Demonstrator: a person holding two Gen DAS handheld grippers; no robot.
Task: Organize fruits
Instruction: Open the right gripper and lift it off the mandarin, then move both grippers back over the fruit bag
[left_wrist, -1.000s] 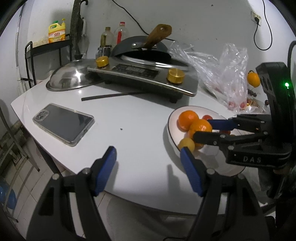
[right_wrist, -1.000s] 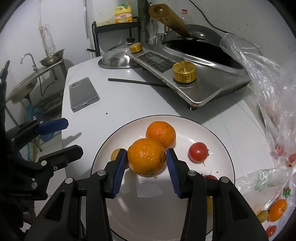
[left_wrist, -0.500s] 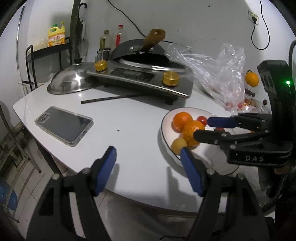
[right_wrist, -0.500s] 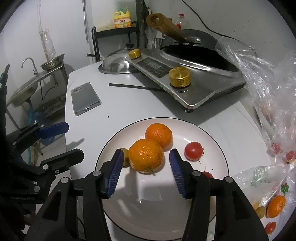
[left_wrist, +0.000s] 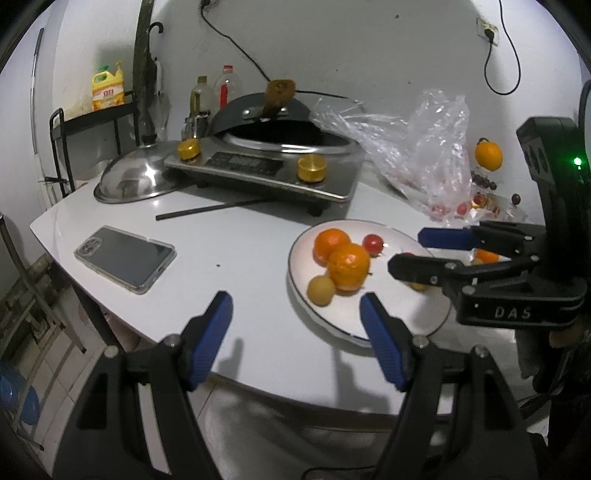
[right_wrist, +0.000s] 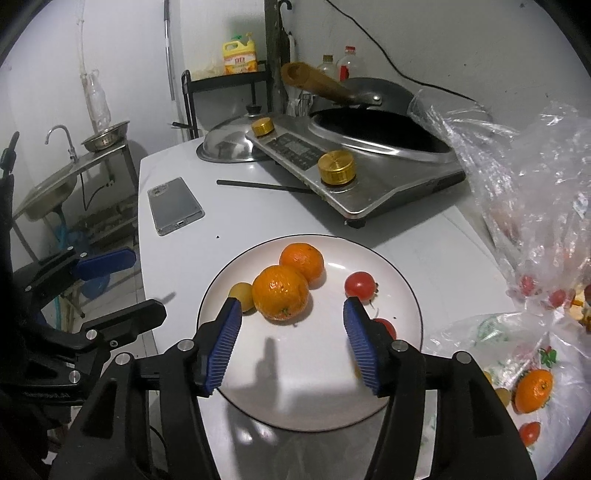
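Observation:
A white plate (right_wrist: 314, 398) (left_wrist: 406, 317) holds two oranges, the nearer (right_wrist: 280, 292) (left_wrist: 348, 265) against the farther (right_wrist: 302, 259) (left_wrist: 330, 243), a small yellow fruit (right_wrist: 240, 291) (left_wrist: 321, 290) and red tomatoes (right_wrist: 360, 284) (left_wrist: 372, 243). My right gripper (right_wrist: 291, 339) (left_wrist: 413, 251) is open and empty, just behind the nearer orange above the plate. My left gripper (left_wrist: 297, 336) is open and empty, over the table's front edge left of the plate; it shows at the left in the right wrist view (right_wrist: 122, 284).
A phone (left_wrist: 125, 258) (right_wrist: 175, 205) and a black chopstick (left_wrist: 210, 210) lie on the white table. An induction cooker with a wok (left_wrist: 266, 166) and a steel lid (left_wrist: 136, 181) stand behind. Plastic bags with more fruit (right_wrist: 533, 384) (left_wrist: 417, 155) lie right.
My right gripper opened, let go of the orange on the plate and drew back. The left gripper pulled back slightly and stayed open.

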